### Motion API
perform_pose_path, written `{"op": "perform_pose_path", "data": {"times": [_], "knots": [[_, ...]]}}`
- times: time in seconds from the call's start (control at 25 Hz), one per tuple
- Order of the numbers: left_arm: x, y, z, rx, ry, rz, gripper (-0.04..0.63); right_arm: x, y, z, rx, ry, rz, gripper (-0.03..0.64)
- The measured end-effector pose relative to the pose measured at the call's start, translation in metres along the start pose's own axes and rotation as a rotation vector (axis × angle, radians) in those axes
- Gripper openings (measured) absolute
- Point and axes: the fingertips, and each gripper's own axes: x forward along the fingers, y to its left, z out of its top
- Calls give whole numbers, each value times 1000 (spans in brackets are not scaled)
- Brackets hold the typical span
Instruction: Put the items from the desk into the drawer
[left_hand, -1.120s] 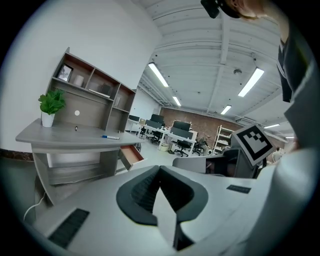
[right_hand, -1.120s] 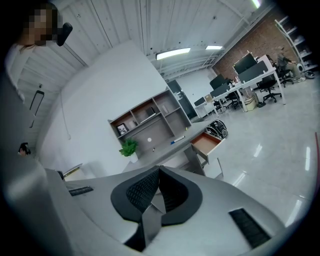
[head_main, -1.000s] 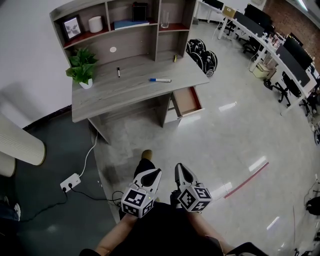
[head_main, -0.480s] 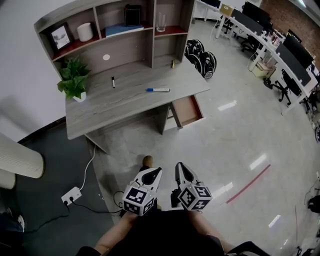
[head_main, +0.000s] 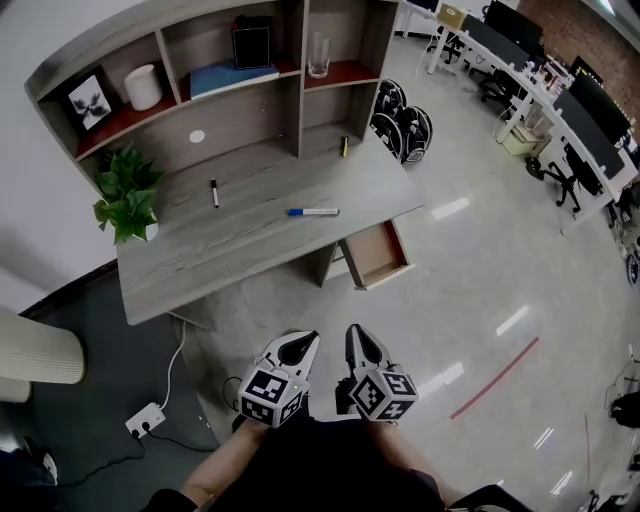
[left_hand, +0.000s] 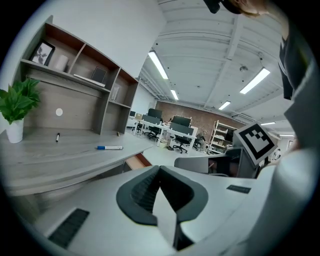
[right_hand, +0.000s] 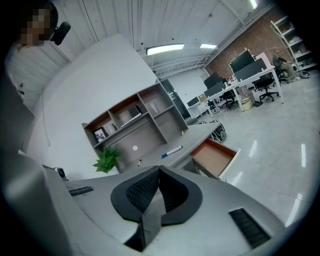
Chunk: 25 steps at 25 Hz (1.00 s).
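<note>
A grey wooden desk (head_main: 250, 250) carries a blue-capped white marker (head_main: 313, 212) near its front, a small black pen (head_main: 214, 192) further back and a small yellow item (head_main: 345, 146) by the hutch. Under the desk's right end a drawer (head_main: 377, 254) stands pulled out, its brown inside bare. My left gripper (head_main: 304, 341) and right gripper (head_main: 356, 334) hang side by side over the floor, well short of the desk, both shut and holding nothing. In the left gripper view the marker (left_hand: 110, 147) lies ahead; the right gripper view shows the drawer (right_hand: 214, 157).
A potted plant (head_main: 125, 195) stands on the desk's left end. The hutch holds a framed picture (head_main: 92, 100), a white cup (head_main: 143, 87), a blue book (head_main: 233, 77) and a glass (head_main: 319, 55). A power strip (head_main: 145, 418) and cable lie on the floor at the left. Office desks and chairs (head_main: 520, 60) fill the back right.
The desk and drawer have slid down and left in the head view and look larger; both grippers have come nearer to them, staying side by side and shut.
</note>
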Motion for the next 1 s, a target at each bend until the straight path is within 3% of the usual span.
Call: {"op": "perform_pose_path", "data": {"times": [0.4,1.0], "knots": [[55,63,53,-13,-13,-35,8,78,-2,37,-58,12,-21,-5],[122,137,91,14,18,-111,8,178,-9,49,-85,71,-3,-5]]}}
